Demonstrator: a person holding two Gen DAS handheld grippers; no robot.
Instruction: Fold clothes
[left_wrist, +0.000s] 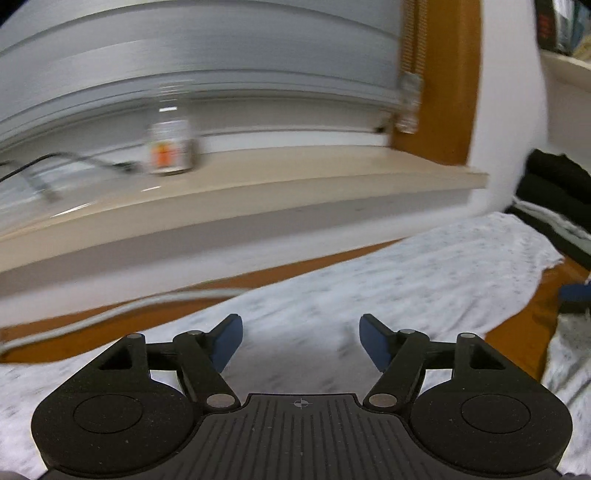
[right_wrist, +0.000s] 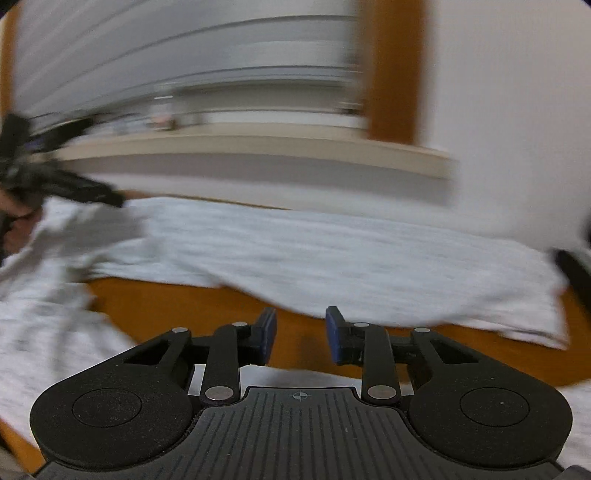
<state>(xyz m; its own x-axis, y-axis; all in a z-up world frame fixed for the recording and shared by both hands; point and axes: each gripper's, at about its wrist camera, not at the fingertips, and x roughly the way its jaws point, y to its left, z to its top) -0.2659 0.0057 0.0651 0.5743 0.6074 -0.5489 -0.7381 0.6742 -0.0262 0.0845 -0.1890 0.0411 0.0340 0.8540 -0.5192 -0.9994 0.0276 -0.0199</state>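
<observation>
1. Garment: a white, grey-flecked knit cloth (left_wrist: 406, 273) is lying spread over the orange-brown wooden table (right_wrist: 155, 306), its long axis running left to right along the table's far edge, below the beige windowsill (left_wrist: 258, 184).
2. Left gripper (left_wrist: 301, 341): its blue-padded fingers (left_wrist: 229, 341) are standing wide apart and gripping nothing; it is hovering directly above the cloth, which is filling the space beneath and ahead of it.
3. Right gripper (right_wrist: 301, 334): its fingers (right_wrist: 267, 334) are parted by a narrower gap, also empty; it is sitting over bare table, with the cloth's near hem (right_wrist: 369, 314) lying just ahead of the fingertips and more fabric passing under the gripper body.
4. Deciding relation: by my reading, the hem is running crosswise to the right fingers, so a short forward reach would meet its edge; the left gripper is already over the fabric and is the nearer of the two.
5. Bystanders: a blurred small bottle with an orange label (left_wrist: 170, 147) is standing on the sill; a dark folded garment (left_wrist: 554, 192) is lying at the table's right end.
6. Both views are motion-blurred; fine creases cannot be told.
</observation>
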